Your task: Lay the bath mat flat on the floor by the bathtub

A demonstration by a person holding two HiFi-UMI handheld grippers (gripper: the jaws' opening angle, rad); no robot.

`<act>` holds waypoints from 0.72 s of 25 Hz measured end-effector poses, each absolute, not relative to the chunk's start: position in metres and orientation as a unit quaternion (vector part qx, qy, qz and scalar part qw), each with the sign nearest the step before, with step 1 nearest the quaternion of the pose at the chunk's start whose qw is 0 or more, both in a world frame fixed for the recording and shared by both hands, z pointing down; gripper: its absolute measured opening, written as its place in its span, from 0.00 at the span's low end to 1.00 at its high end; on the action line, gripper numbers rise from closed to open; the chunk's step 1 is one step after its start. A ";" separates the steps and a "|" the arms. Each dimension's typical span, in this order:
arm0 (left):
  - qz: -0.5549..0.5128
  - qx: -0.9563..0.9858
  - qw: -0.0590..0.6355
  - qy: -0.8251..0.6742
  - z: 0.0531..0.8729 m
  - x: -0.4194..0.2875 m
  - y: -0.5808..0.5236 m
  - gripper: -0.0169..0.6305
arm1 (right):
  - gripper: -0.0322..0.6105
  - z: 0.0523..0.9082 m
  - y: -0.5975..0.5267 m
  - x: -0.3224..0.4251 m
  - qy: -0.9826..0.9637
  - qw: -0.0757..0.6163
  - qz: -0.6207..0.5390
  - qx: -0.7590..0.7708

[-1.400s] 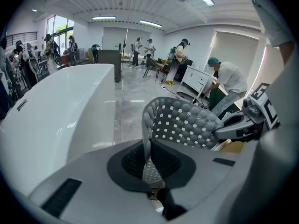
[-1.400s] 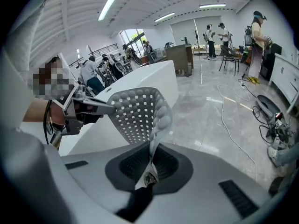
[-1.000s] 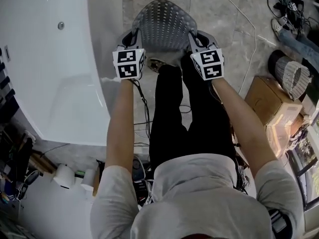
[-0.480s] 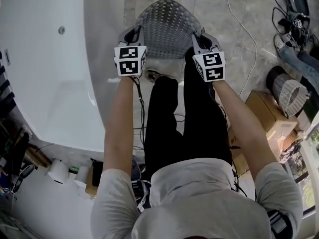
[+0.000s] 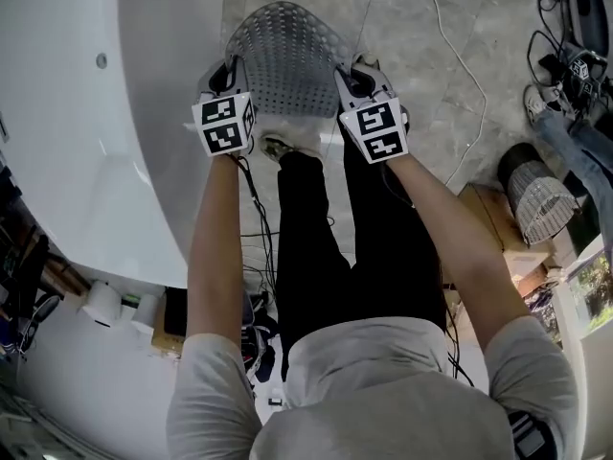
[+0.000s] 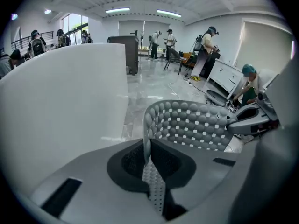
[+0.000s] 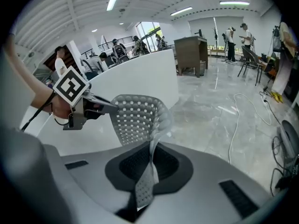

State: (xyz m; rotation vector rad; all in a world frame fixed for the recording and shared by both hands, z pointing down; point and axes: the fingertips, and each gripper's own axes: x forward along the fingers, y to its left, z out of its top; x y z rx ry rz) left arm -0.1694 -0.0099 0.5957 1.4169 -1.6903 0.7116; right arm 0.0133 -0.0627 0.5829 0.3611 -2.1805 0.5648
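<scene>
The grey perforated bath mat (image 5: pixel 285 57) hangs spread between both grippers, held off the marble floor beside the white bathtub (image 5: pixel 86 151). My left gripper (image 5: pixel 228 77) is shut on the mat's left edge; in the left gripper view the mat (image 6: pixel 196 125) passes between the closed jaws of the left gripper (image 6: pixel 148 164). My right gripper (image 5: pixel 356 77) is shut on the mat's right edge, and in the right gripper view the mat (image 7: pixel 138 118) curls out of the right gripper (image 7: pixel 152 164). The mat's far end curves upward away from me.
The bathtub's (image 6: pixel 60 97) curved outer wall runs along the left. A white cable (image 5: pixel 469 75) trails over the floor on the right. A cardboard box (image 5: pixel 498 233) and a woven basket (image 5: pixel 536 204) stand at the right. Bottles and clutter (image 5: pixel 105 305) sit at the lower left. A person's leg (image 5: pixel 575 142) shows far right.
Both grippers and the mat have shifted slightly left in the head view, closer to the tub wall. The hold on the mat is unchanged.
</scene>
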 end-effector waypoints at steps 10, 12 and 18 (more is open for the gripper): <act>0.287 0.546 0.407 -0.674 0.605 -0.183 -0.036 0.07 | 0.08 0.601 -0.113 0.000 -0.865 0.425 0.229 0.139; 0.281 0.549 0.403 -0.676 0.607 -0.185 -0.043 0.07 | 0.08 0.603 -0.117 -0.003 -0.867 0.426 0.221 0.137; 0.269 0.578 0.386 -0.667 0.620 -0.183 -0.046 0.07 | 0.08 0.616 -0.121 -0.002 -0.870 0.418 0.203 0.165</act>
